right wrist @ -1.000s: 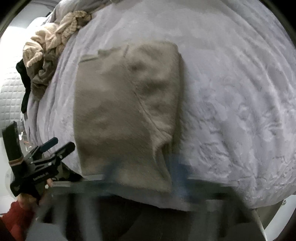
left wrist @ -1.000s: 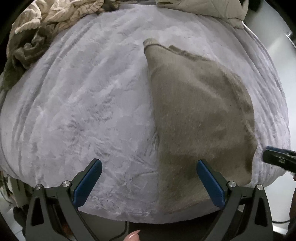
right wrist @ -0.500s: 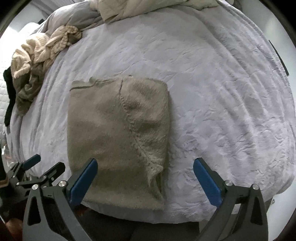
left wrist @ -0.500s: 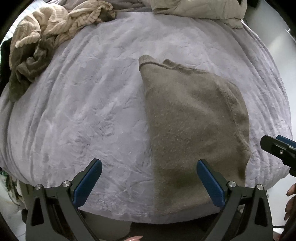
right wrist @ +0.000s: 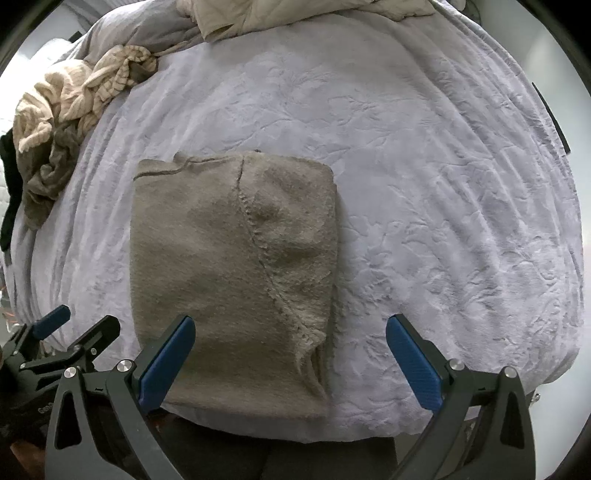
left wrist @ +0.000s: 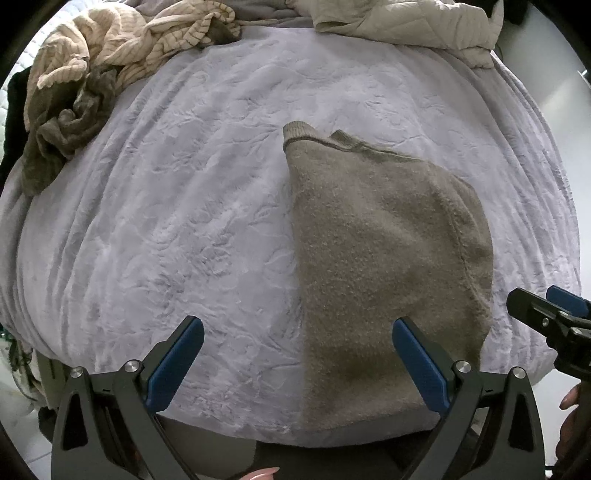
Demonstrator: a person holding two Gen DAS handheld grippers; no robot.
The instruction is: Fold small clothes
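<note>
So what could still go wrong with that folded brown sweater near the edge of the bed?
The sweater lies with its near end close to the blanket's front edge, so a tug toward the person might drag it off. Its right flap looks loosely bunched near the bottom, so another fold could turn out lumpy. Both the left hand-held gripper and right hand-held gripper are open and hold nothing.

A bed covered by a pale lilac embossed blanket (right wrist: 424, 192). A folded taupe knit sweater (right wrist: 229, 266) lies flat near its front edge. A heap of cream and olive clothes (left wrist: 85, 85) sits at the far left, a beige quilt (left wrist: 399, 22) along the far edge.
</note>
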